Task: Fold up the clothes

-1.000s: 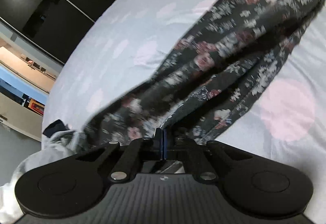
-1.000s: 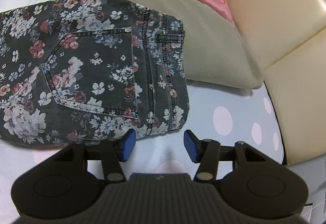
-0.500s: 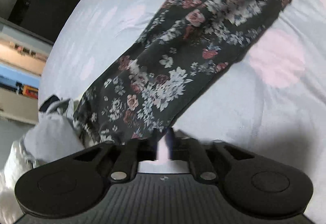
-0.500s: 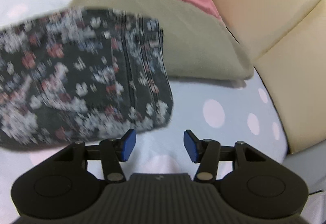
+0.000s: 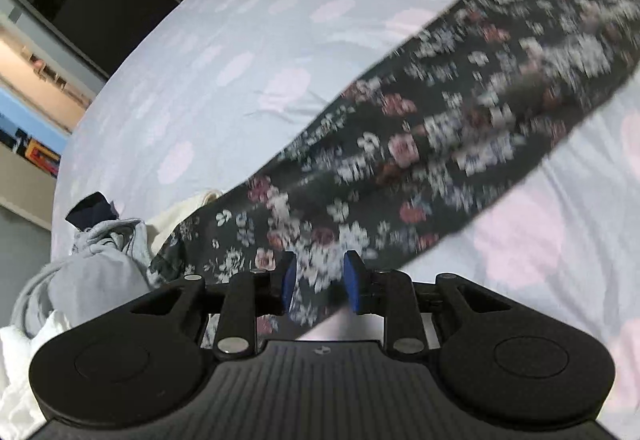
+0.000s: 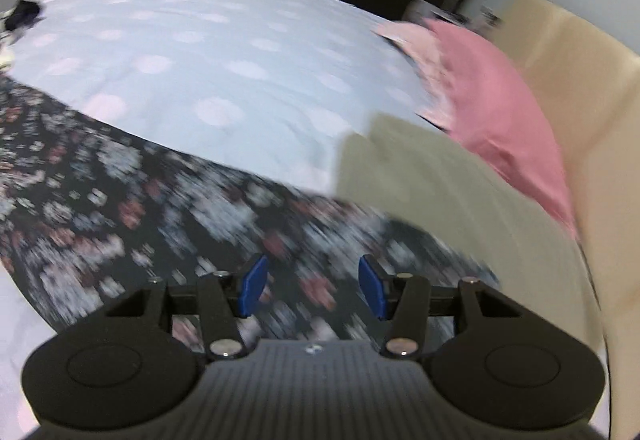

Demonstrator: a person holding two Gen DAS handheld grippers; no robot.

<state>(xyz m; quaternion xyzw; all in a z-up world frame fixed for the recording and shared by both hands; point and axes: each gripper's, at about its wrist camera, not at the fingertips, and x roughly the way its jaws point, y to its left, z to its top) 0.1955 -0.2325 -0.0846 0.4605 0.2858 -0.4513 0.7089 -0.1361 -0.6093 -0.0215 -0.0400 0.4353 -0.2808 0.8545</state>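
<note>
I see the trousers (image 5: 420,160) lying flat along the bed (image 5: 248,52), a dark floral pair stretched in a long band over the pale blue sheet with pink dots. In the left wrist view they run from the far upper right down to just in front of my left tool (image 5: 318,280). The far end is blurred. The near end of the cloth shows in the gap between the blue pads (image 5: 289,276), but the pads do not press on it; the left jaws are opening and stand apart.

In the right wrist view the trousers (image 6: 160,208) cross the lower half of the picture, badly smeared by motion. My right tool (image 6: 310,286) hangs over them with its blue pads (image 6: 252,280) set wide apart and closing a little, gripping nothing; the cloth only lies below the gap.

Beside the trousers, on their right in this view, lies an olive cloth (image 6: 440,200), touching or overlapping their edge. Beyond it sits a pink pillow (image 6: 500,108) against a cream headboard (image 6: 592,112).

At the lower left of the left view, a grey garment (image 5: 92,272) is bunched up just beside the trousers' near end, with something cream (image 5: 180,212) behind it and a dark item (image 5: 92,206) nearby.
</note>
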